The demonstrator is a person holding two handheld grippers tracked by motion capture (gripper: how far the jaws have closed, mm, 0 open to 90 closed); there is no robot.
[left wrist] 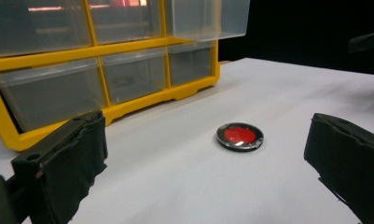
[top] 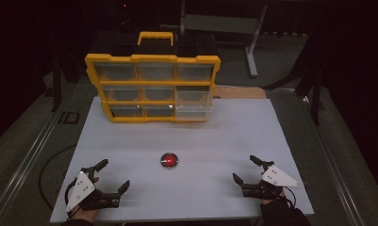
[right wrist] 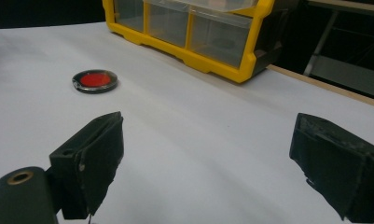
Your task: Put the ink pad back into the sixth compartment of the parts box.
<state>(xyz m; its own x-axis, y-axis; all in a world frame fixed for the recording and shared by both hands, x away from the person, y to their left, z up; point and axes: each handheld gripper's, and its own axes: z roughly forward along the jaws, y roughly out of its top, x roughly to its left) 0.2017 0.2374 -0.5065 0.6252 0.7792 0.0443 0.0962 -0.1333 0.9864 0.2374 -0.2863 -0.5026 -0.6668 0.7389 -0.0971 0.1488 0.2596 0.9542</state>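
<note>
A small round disc with a red centre and a dark, shiny rim (top: 169, 160) is lying flat on the white bench (top: 186, 141), between the two grippers and a little farther from the person than either. It is sitting ahead and to the right of the left gripper (top: 115, 175), and ahead and to the left of the right gripper (top: 246, 169), well apart from both. In the left gripper view the disc (left wrist: 239, 136) is showing between the two black jaws, nearer the right one, untouched. In the right gripper view it (right wrist: 95, 80) is lying beyond and left of the left jaw.

Being round, the disc has no long axis to tell; its red face is pointing straight up.

Both grippers are resting low at the near edge of the bench with their jaws spread wide and holding nothing. A hand is gripping each from below.

Beyond the disc, a yellow plastic organiser case with clear drawers (top: 153, 87) is standing at the far side of the bench, its drawer fronts facing the person. Its right-hand middle drawer (top: 193, 96) is sticking out farther than its neighbours.
</note>
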